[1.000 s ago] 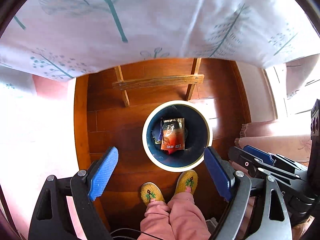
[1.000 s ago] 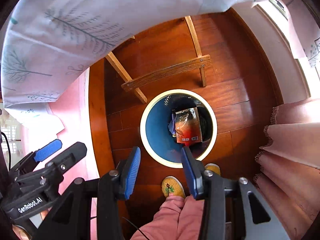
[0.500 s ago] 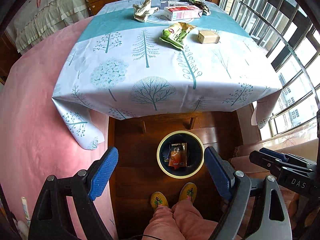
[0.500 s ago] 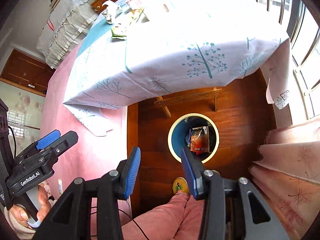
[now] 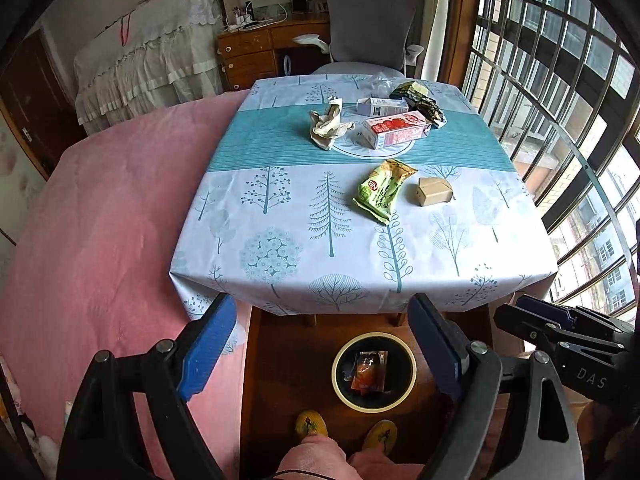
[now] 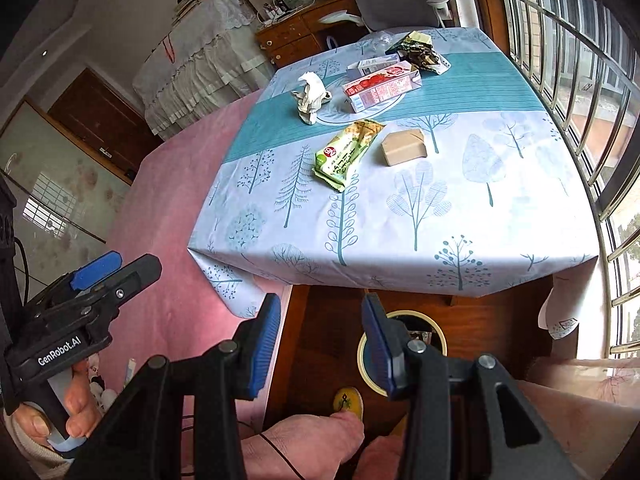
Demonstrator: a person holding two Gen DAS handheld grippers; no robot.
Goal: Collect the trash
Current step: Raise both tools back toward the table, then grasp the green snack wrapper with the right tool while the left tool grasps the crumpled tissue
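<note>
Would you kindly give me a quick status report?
Both grippers, left and right, open, empty. One wrapper in bin; green wrapper and box nearest on table. Nothing in the way.

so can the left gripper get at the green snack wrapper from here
Probably yes: the left gripper is open and empty, and the green snack wrapper lies flat on the table with bare cloth in front of it.

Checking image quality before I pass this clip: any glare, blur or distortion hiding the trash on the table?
Left wrist: strong fisheye bends the window bars; green wrapper and red carton stay sharp; bin sits in shadow. Right wrist: the window is bright, but no glare on the table; the right gripper partly hides the bin.
</note>
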